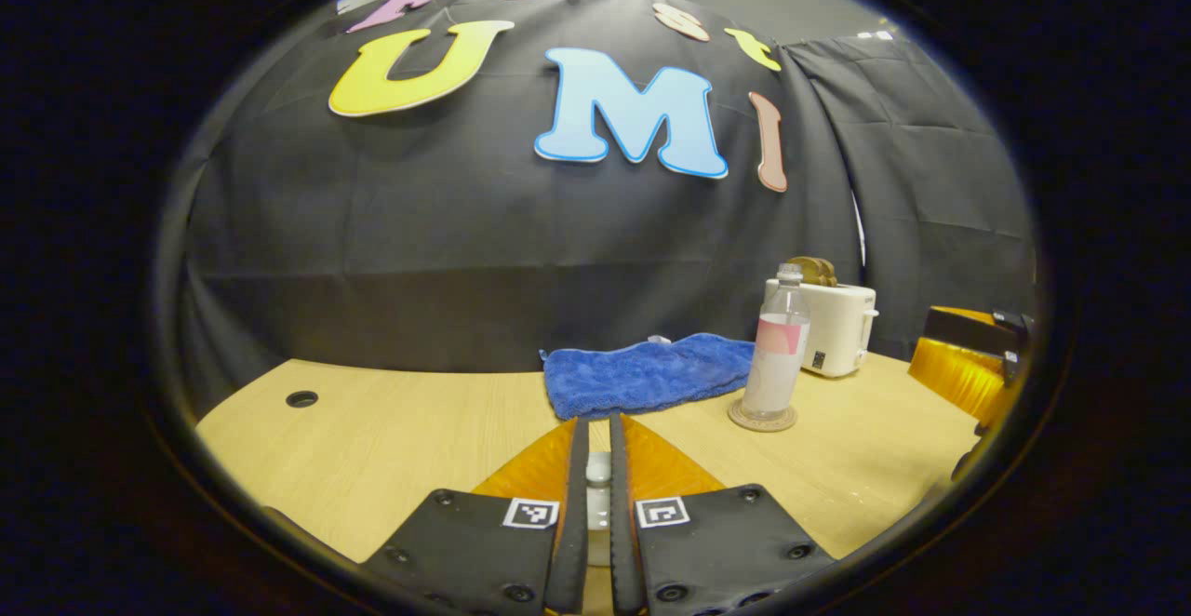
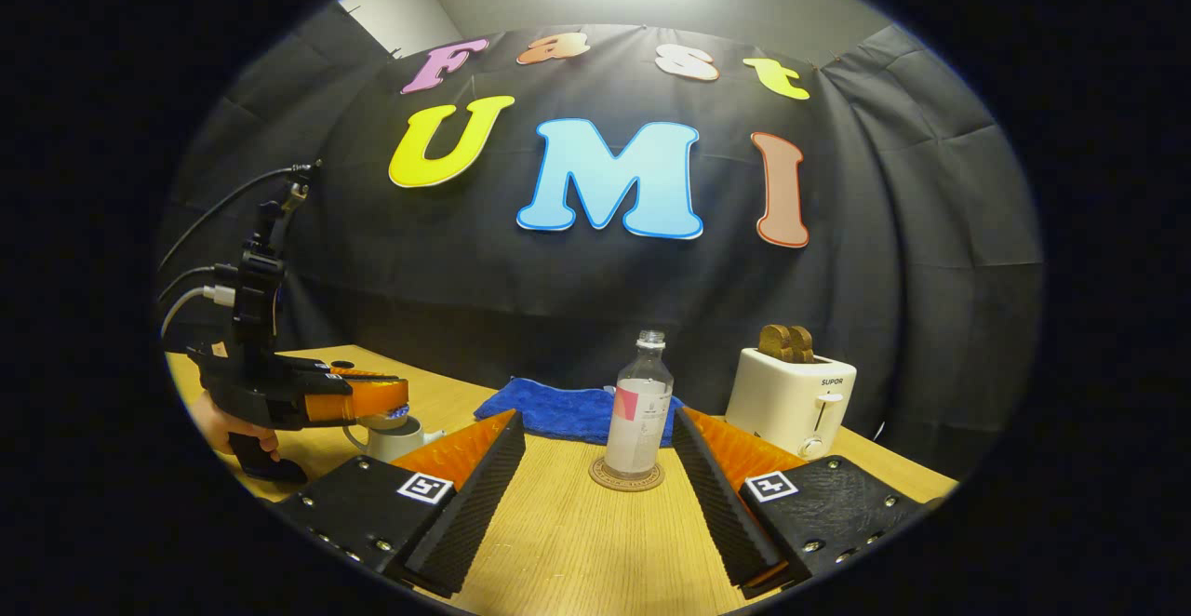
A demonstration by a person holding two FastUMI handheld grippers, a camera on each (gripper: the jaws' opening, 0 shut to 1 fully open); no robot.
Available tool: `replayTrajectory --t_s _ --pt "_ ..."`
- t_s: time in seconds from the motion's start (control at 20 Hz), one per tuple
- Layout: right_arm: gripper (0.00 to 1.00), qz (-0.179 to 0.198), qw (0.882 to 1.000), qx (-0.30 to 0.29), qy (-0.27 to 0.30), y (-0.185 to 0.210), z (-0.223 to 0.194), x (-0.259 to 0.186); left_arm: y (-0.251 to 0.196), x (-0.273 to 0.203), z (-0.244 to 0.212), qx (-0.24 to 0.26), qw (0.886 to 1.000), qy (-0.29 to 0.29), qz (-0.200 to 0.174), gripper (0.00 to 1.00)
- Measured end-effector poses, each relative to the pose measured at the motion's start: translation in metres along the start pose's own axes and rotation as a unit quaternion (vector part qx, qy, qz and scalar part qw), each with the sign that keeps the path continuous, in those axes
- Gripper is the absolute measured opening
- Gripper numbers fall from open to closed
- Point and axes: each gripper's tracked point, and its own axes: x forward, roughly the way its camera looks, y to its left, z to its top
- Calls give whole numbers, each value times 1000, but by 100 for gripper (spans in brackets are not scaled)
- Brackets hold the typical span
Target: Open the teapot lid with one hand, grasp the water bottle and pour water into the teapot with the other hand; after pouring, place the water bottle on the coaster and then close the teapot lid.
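Note:
The clear water bottle [image 2: 640,411] with a pink label stands upright on a round coaster [image 2: 626,476] at mid table. My right gripper [image 2: 595,422] is open just in front of it, its fingers apart on either side and not touching it. To the left sits the white teapot [image 2: 391,439], and my left gripper [image 2: 398,404] is right on top of it. In the left gripper view that gripper [image 1: 597,422] is shut on the white lid knob [image 1: 598,476]. The bottle [image 1: 777,346] and coaster [image 1: 763,416] appear to its right.
A blue cloth [image 2: 558,411] lies behind the bottle near the wall. A white toaster [image 2: 791,397] holding toast stands at the back right. A hand [image 2: 228,430] holds the left gripper, with cables trailing up. The wooden table [image 1: 372,439] has a cable hole [image 1: 301,399].

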Motion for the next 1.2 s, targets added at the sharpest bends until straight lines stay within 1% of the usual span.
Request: replayTrajectory --t_s 0.15,0.3,0.5,0.95,1.0,1.05,1.1,1.2 --pt "98 -3 1000 -4 -5 -2 3 -1 -5 5 -3 10 1000 4 0 17" --pt "98 -1 1000 -5 -8 0 4 -1 -5 6 -4 6 1000 1 -1 17" --pt "98 0 1000 -6 -8 1 4 -2 -6 11 -6 14 1000 1 1 17" --pt "98 2 1000 -12 -12 4 7 -2 -5 16 -17 1 1000 10 -2 17" --pt "98 2 1000 -12 -10 4 5 -2 -6 15 -17 -3 1000 10 -5 20" --pt "98 3 1000 -10 -8 5 4 -2 -7 14 -17 -4 1000 11 -5 19" --pt "98 3 1000 -10 -6 5 2 -1 -9 13 -19 -5 1000 15 -9 22" --pt "98 -1 1000 -18 -1 6 -3 1 -10 9 -19 -2 1000 21 -5 43"
